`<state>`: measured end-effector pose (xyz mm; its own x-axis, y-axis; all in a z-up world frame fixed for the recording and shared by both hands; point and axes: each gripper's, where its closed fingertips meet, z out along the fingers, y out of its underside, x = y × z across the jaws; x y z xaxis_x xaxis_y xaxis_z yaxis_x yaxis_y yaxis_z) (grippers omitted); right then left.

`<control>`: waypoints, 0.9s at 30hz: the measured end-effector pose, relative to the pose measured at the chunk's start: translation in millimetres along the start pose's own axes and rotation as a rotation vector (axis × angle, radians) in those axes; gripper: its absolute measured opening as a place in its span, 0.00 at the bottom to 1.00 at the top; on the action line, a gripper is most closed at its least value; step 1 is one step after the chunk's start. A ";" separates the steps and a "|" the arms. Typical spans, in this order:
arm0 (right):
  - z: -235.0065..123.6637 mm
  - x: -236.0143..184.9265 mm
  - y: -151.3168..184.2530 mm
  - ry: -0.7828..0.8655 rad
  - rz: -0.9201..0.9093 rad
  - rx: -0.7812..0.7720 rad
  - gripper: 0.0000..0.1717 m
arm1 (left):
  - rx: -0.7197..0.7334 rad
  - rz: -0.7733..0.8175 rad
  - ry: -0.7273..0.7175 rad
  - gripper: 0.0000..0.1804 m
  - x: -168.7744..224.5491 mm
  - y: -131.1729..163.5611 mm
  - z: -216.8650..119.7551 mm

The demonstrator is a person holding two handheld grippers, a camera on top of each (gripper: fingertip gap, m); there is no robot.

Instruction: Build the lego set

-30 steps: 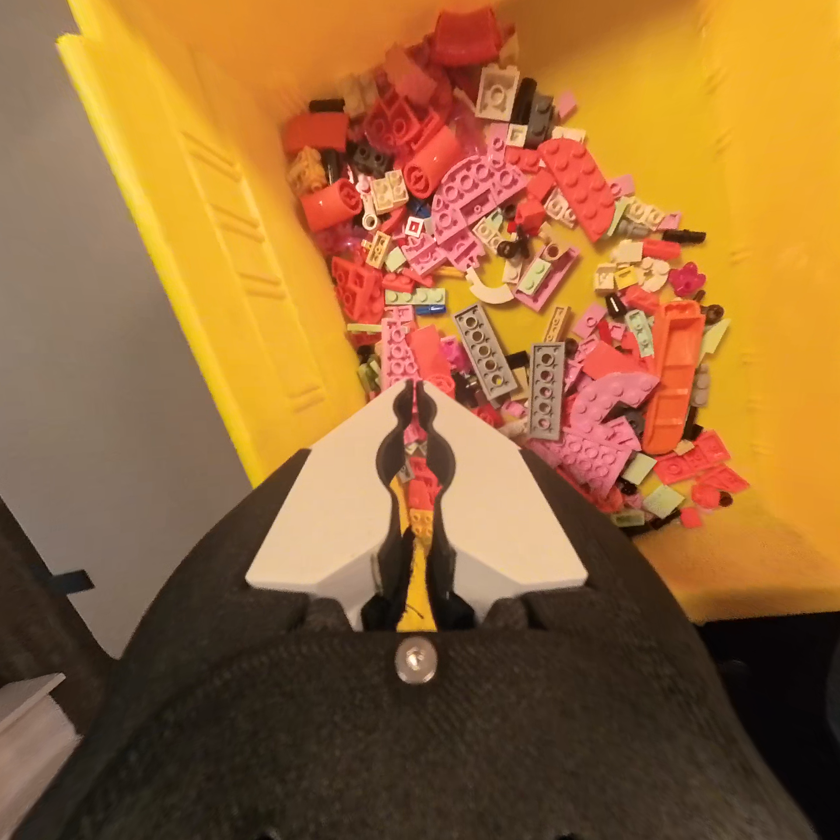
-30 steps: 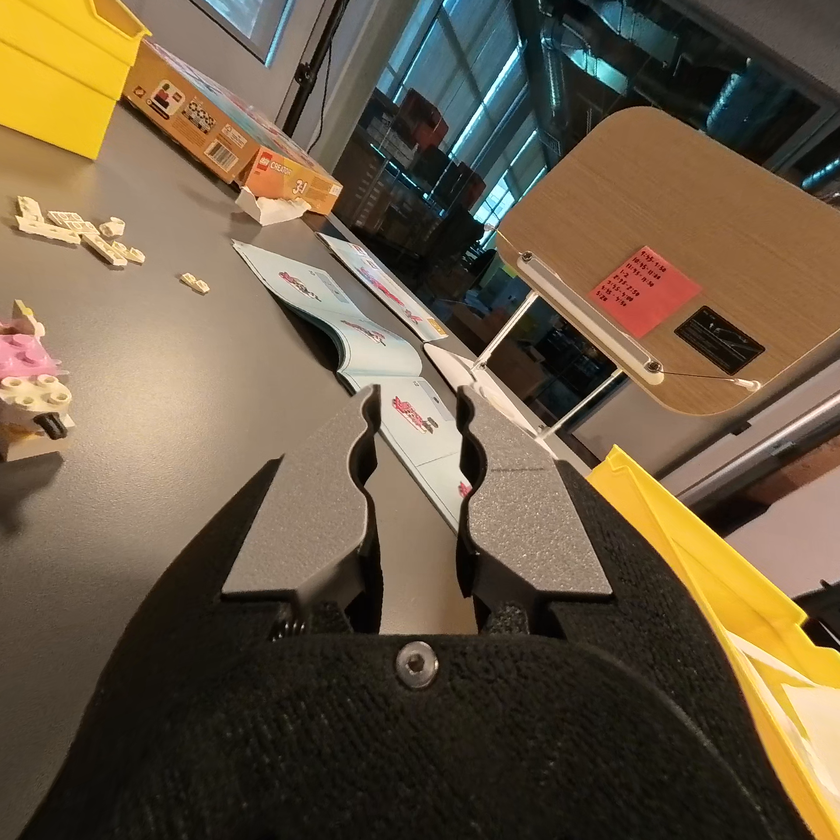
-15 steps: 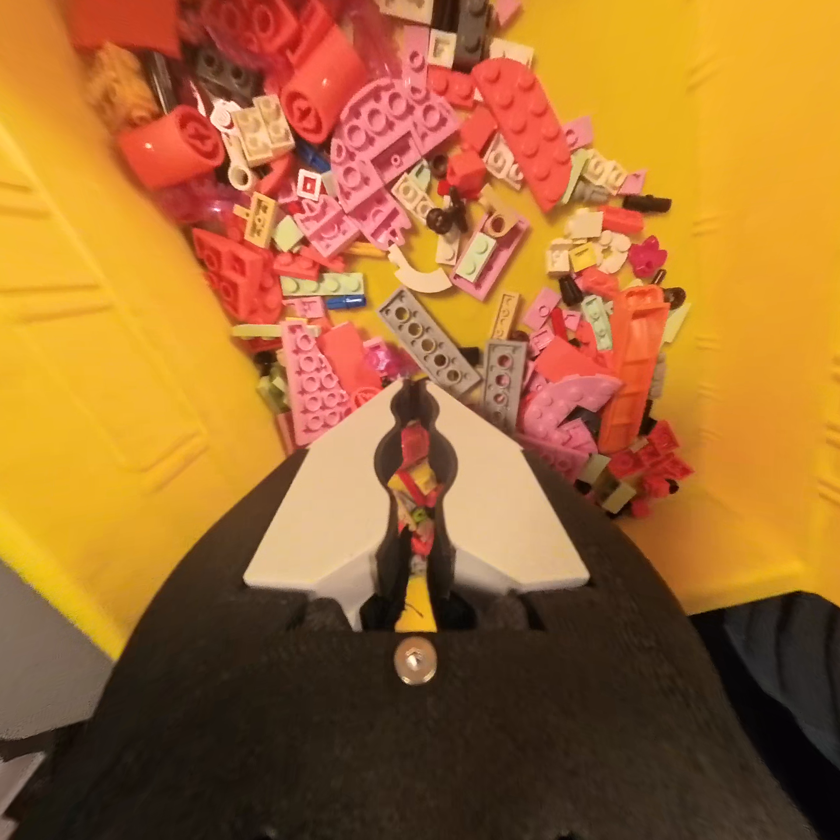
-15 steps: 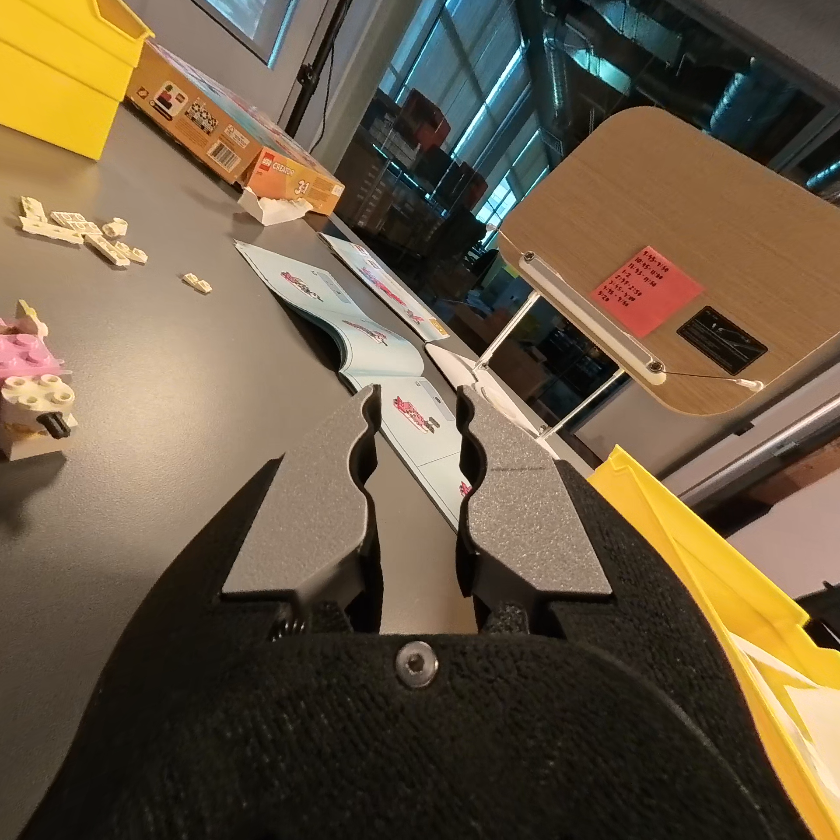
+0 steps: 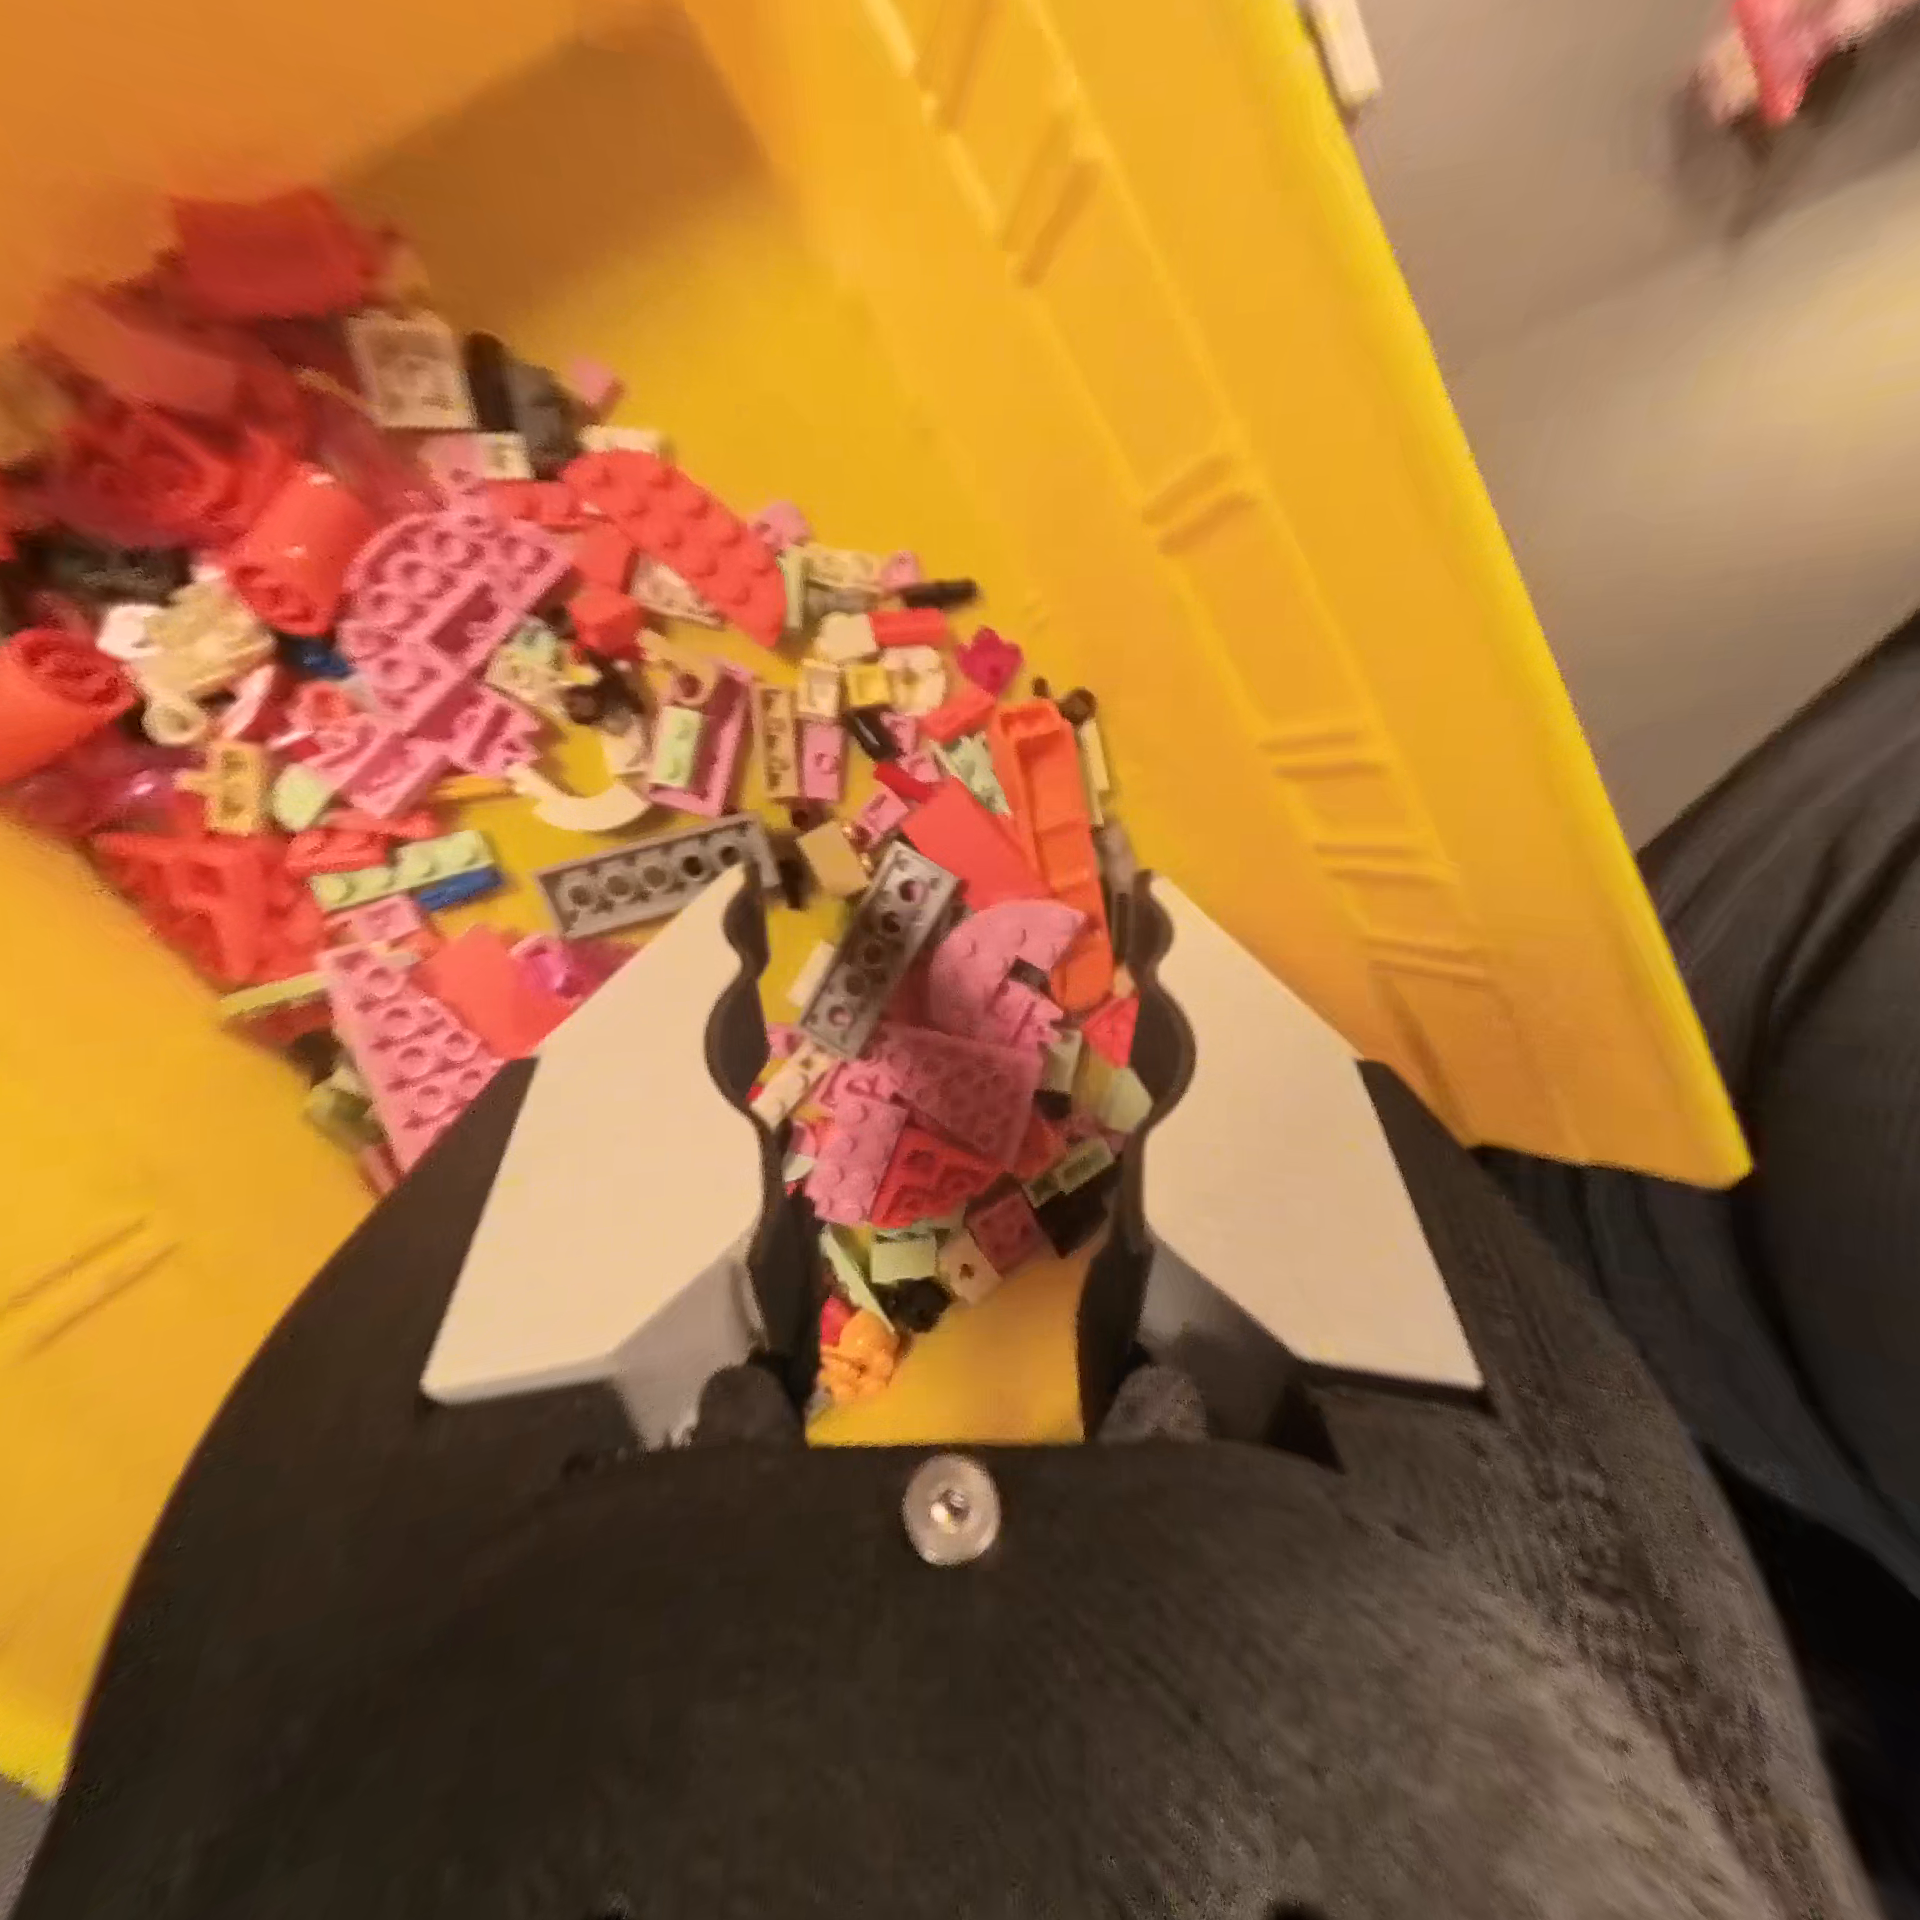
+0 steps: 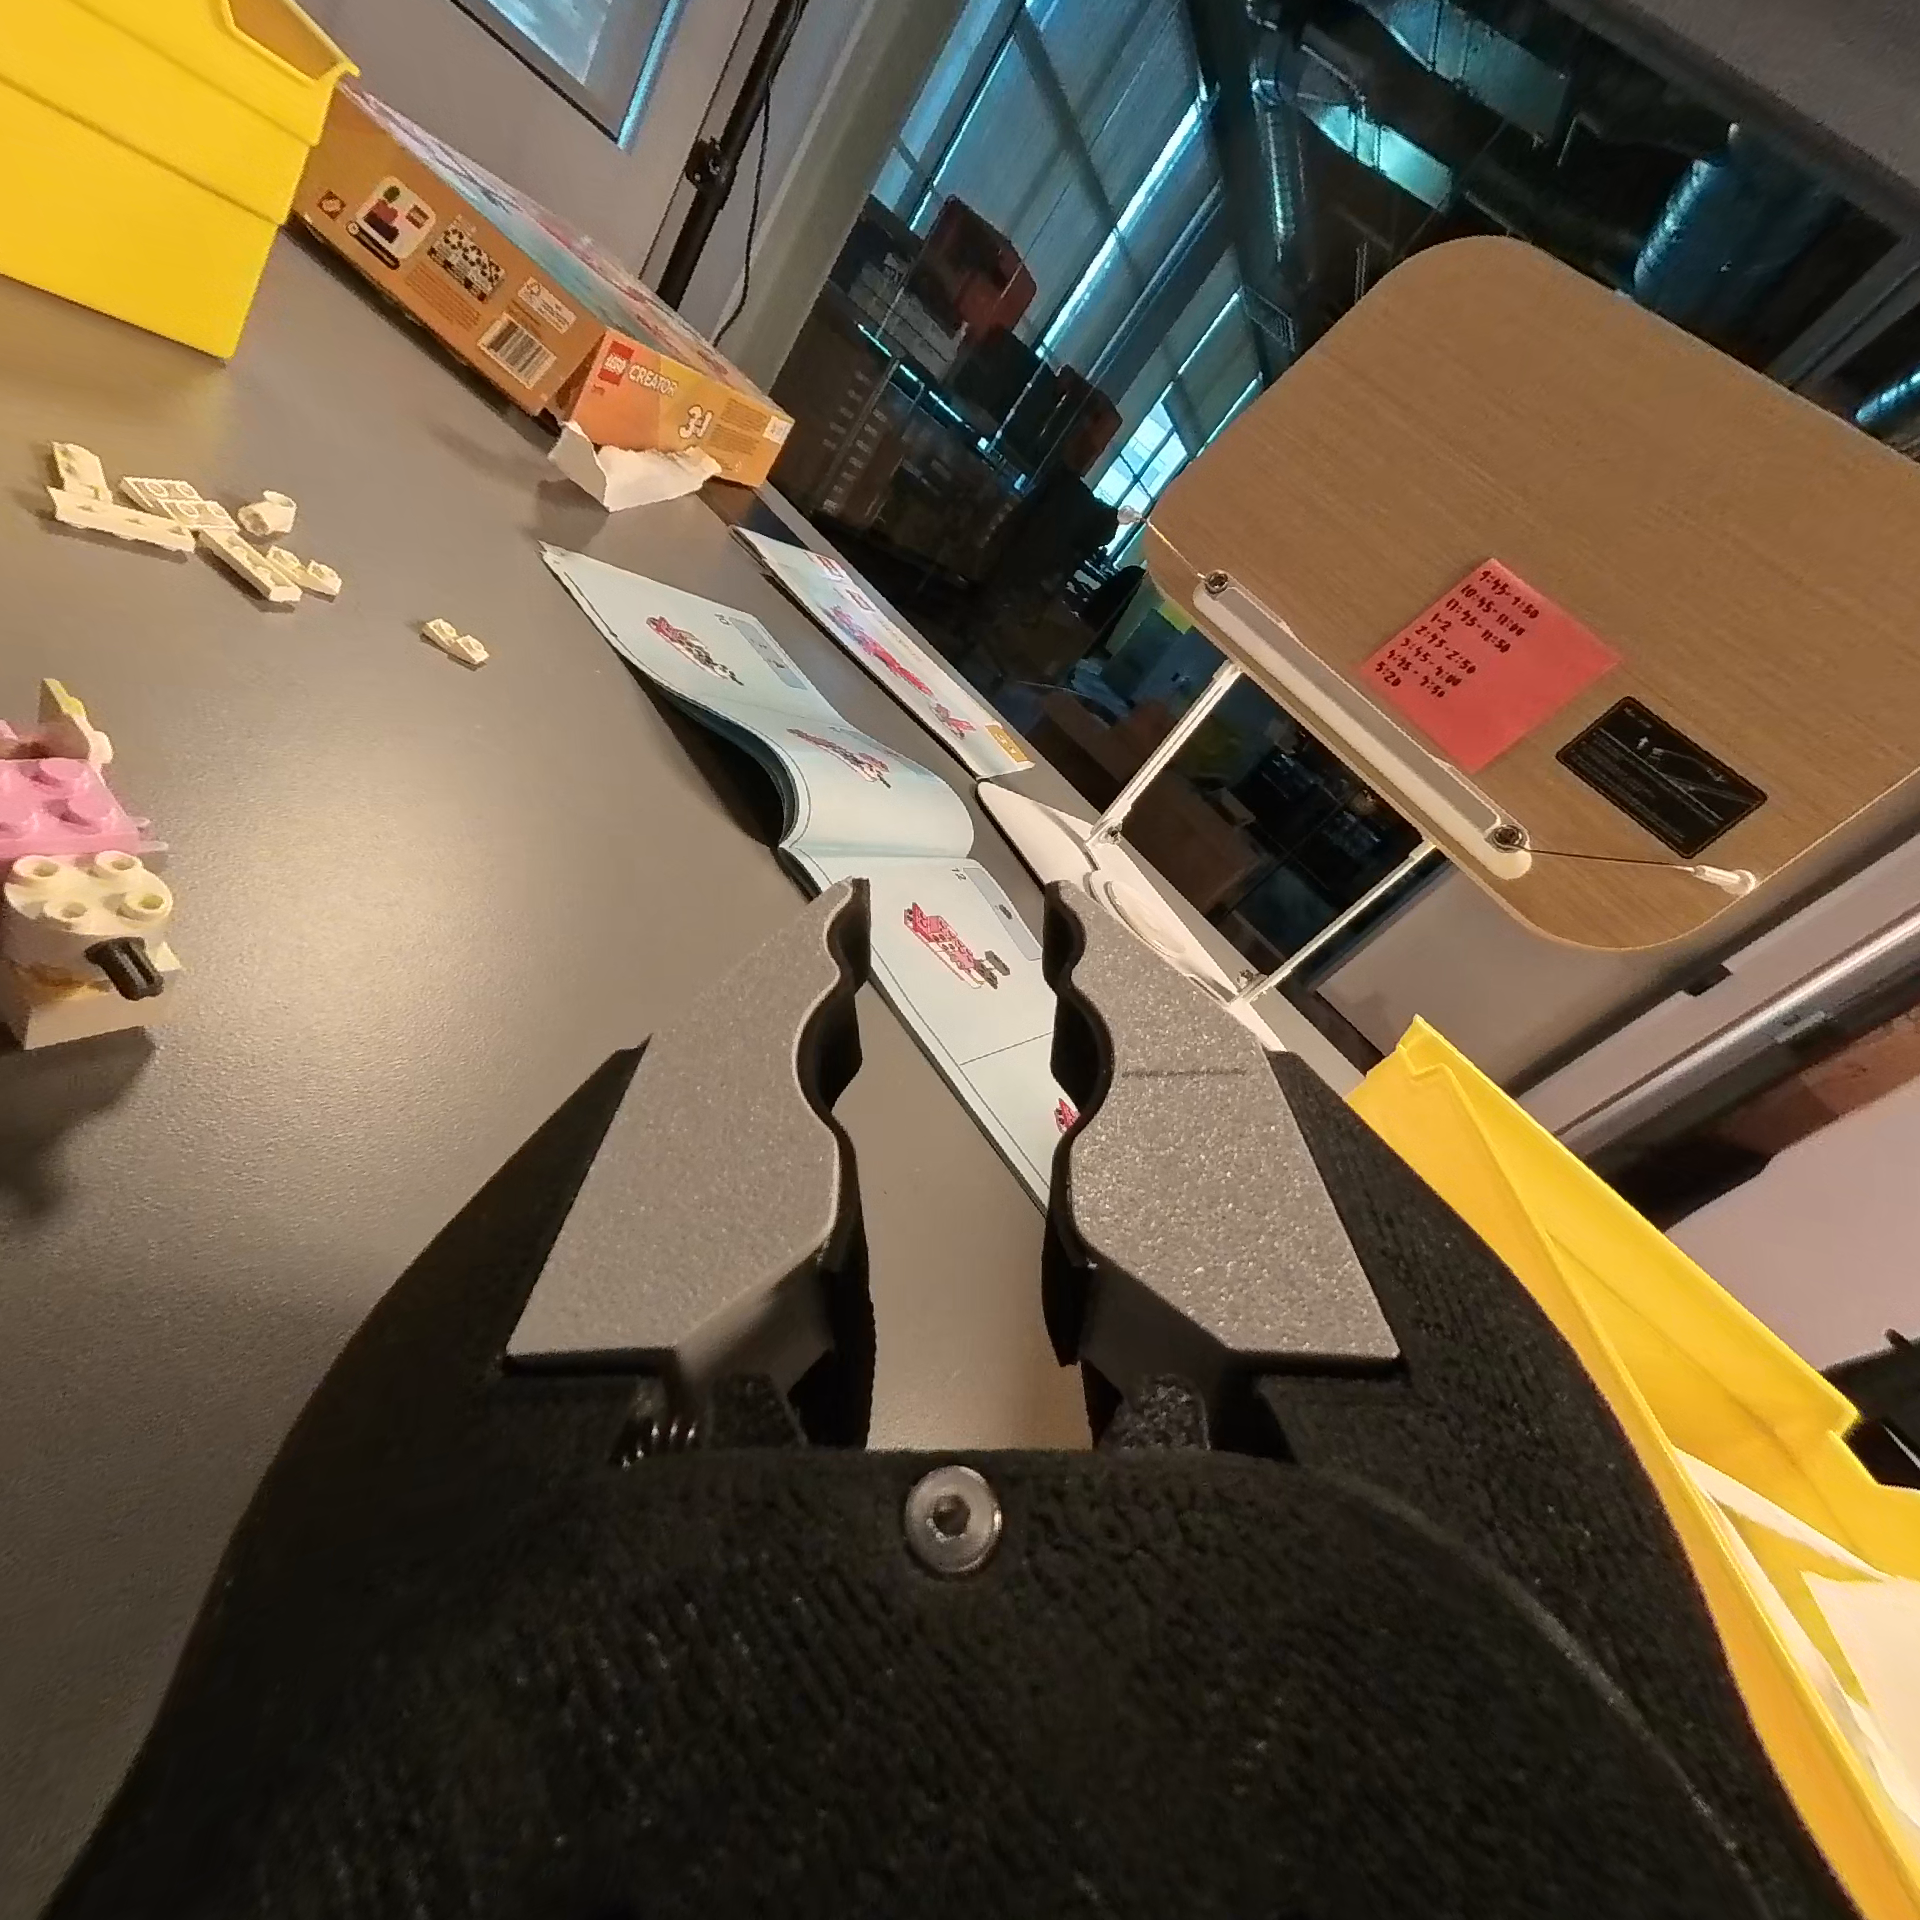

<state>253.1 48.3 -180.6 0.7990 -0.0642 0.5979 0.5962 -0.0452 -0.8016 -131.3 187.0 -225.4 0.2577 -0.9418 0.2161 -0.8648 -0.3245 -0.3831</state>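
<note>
Grey tabletop (image 6: 416,935) carried everything in the right wrist view, with dark glass walls, ceiling ducts and a tilted wooden panel (image 6: 1558,582) bearing a red note behind it. Two open instruction booklets (image 6: 831,748) lay on it, their long sides running away toward the glass, beside one orange toy box (image 6: 540,312) and a stacked yellow bin (image 6: 135,187). A scatter of white plates (image 6: 187,530) lay near the box, too small to count surely, and one small pink-and-white brick model (image 6: 73,862) stood at the left edge. The right gripper (image 6: 951,914) hung over the nearer booklet with its grey fingers apart and nothing between them.

The left gripper (image 5: 945,914) pointed down into another yellow bin (image 5: 1299,520), white fingers spread wide over a heap of red, pink and grey bricks (image 5: 623,727), gripping none. Two grey holed plates (image 5: 883,956) lay just past the fingertips, one lengthwise between them, one crosswise.
</note>
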 end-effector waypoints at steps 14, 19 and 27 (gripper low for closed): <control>0.3 0.0 1.0 -0.002 -0.001 -0.005 0.18 | -0.053 0.293 -0.291 0.12 -39.5 2.6 15.2; 0.4 -0.2 1.0 -0.003 -0.002 -0.006 0.18 | -0.032 0.235 -0.287 0.09 -44.4 1.4 14.9; 0.2 -0.3 0.6 -0.004 -0.002 -0.004 0.18 | -0.021 0.187 -0.326 0.10 -52.7 5.4 9.0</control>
<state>253.3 48.5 -181.2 0.7979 -0.0604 0.5998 0.5977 -0.0494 -0.8002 -145.7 234.1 -246.9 0.2153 -0.9643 -0.1543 -0.9177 -0.1457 -0.3696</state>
